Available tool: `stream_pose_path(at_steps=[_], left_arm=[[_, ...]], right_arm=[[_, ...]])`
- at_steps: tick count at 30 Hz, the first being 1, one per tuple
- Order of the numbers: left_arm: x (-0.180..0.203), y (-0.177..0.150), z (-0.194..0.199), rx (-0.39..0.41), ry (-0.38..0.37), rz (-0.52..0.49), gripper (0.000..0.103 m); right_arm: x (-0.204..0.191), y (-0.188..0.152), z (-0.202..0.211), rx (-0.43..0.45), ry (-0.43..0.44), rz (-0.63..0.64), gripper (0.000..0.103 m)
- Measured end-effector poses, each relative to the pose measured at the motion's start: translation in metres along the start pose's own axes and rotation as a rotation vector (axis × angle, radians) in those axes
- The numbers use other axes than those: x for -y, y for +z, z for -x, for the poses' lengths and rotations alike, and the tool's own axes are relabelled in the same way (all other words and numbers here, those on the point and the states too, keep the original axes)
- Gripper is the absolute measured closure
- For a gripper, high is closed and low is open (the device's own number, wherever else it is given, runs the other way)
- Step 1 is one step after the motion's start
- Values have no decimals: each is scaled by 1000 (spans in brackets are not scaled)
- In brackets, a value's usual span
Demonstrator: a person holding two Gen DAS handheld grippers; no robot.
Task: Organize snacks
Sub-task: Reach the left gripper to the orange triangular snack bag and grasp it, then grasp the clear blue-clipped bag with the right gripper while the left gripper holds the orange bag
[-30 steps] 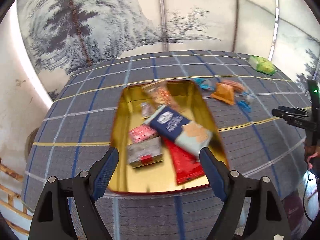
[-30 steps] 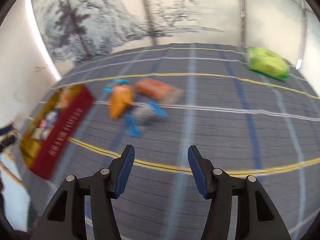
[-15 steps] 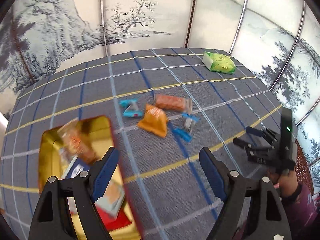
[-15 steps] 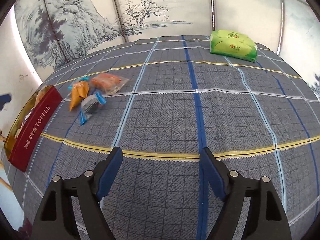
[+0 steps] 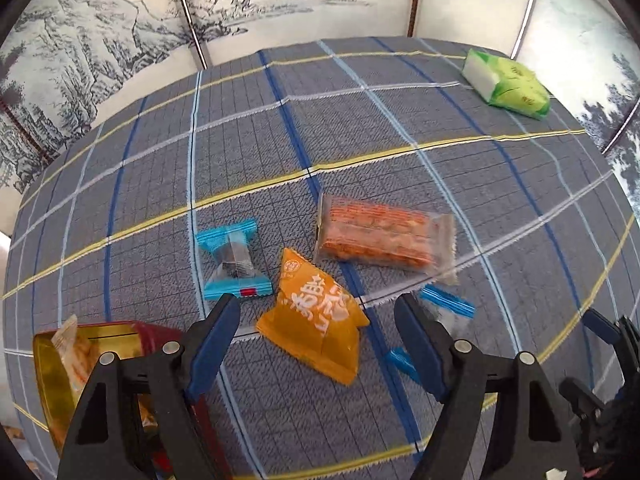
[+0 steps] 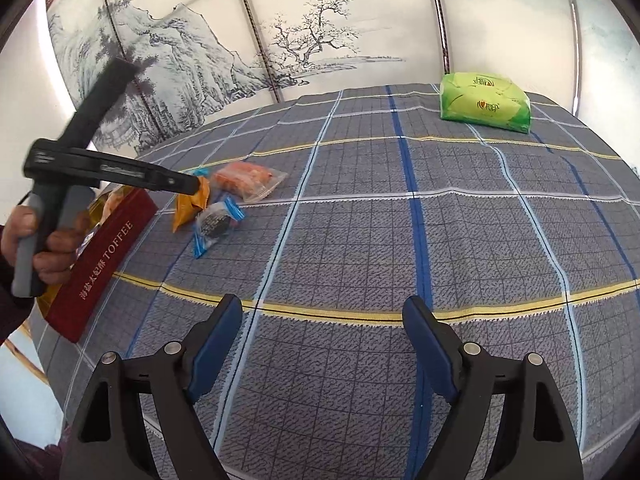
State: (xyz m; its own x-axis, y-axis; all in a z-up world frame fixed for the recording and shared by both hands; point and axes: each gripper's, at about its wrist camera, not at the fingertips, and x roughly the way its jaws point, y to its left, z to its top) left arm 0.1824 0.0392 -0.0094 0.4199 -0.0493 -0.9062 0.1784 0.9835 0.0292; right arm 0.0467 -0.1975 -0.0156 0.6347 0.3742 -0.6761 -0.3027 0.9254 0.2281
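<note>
My left gripper is open and hovers just above an orange snack bag that lies between its fingers. Around it lie a blue-ended candy, a clear pack of orange crackers and a second blue-ended candy, partly hidden by the right finger. The red toffee tin with gold inside sits at lower left, holding snacks. My right gripper is open and empty over bare cloth, apart from the snacks. The left gripper also shows in the right wrist view.
A green tissue pack lies at the table's far right, also in the left wrist view. The plaid cloth covers the round table. Painted screen panels stand behind it.
My left gripper swung from over the tin to the loose snacks on the right and came down close over the orange bag. My right gripper turned right and opened wider.
</note>
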Motion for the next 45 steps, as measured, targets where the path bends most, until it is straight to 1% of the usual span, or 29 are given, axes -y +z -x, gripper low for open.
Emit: stream_pose_path(at_steps=[2,3,4,5,6,7,9,11,12,14,15,17,18,20,22,24,27,28,32,36,38,39,40,41,42,43,45], left_arm=[[0,2,-10,-15,14,6,29],[1,2,-15,-25,15,10,35],[1,2,-19,-35,10,15,46],[1,1,-25,-55,-6,22,54],[0,-1,-27,-48,-20,33,55],[0,0,-26,-44,-23,34,60],[2,-5,-22,-40,-29,37,65],[4,-14,-11,-32,-52,62,65],[6,-20,-1,-16,-69,64,65],[12,-38,29,45,-97,55,65],[13,-44,38,57,-105,55,65],[13,-61,59,78,-147,64,65],[12,-69,69,89,-167,74,65],[9,-84,84,104,-186,82,65],[4,-99,98,110,-188,91,65],[0,-109,108,114,-196,92,65],[-6,-120,120,134,-180,89,65],[-8,-124,126,142,-180,87,64],[-14,-133,140,171,-163,83,64],[-21,-138,146,174,-166,88,64],[-23,-139,146,172,-167,91,64],[-24,-139,145,170,-167,93,64],[-25,-140,145,170,-167,95,64],[-26,-141,145,170,-168,98,64],[-27,-142,145,172,-168,102,64],[-29,-142,146,173,-167,106,64],[-31,-145,148,175,-165,114,64]], right_arm=[[0,0,-1,-2,11,1,19],[0,-1,-1,-2,14,2,19],[-1,-1,0,-1,17,3,18],[-1,-1,0,1,19,4,18],[-1,-1,0,0,19,3,18],[-1,-1,0,0,21,2,18],[-1,-1,0,-2,23,2,17],[-1,-1,0,-3,22,-1,17],[-1,-1,0,-4,21,-2,17],[-1,-1,0,-5,16,-2,17],[-1,0,-1,-7,13,0,17],[-4,1,-3,-18,6,10,17],[-6,2,-5,-23,16,15,17],[-14,5,-7,-33,68,19,17],[-29,14,-12,-29,126,22,17],[-44,22,-20,-29,152,62,17],[-69,36,-44,-42,150,158,17],[-74,40,-54,-55,157,171,17],[-86,52,-80,-81,132,227,17],[-94,61,-99,-108,122,265,18],[-95,65,-107,-122,135,270,21],[-97,65,-112,-143,136,273,26],[-100,66,-112,-135,113,290,40],[-102,66,-112,-135,86,298,46],[-101,65,-111,-137,87,292,57],[-99,65,-109,-136,99,278,67],[-95,59,-102,-129,107,263,71]])
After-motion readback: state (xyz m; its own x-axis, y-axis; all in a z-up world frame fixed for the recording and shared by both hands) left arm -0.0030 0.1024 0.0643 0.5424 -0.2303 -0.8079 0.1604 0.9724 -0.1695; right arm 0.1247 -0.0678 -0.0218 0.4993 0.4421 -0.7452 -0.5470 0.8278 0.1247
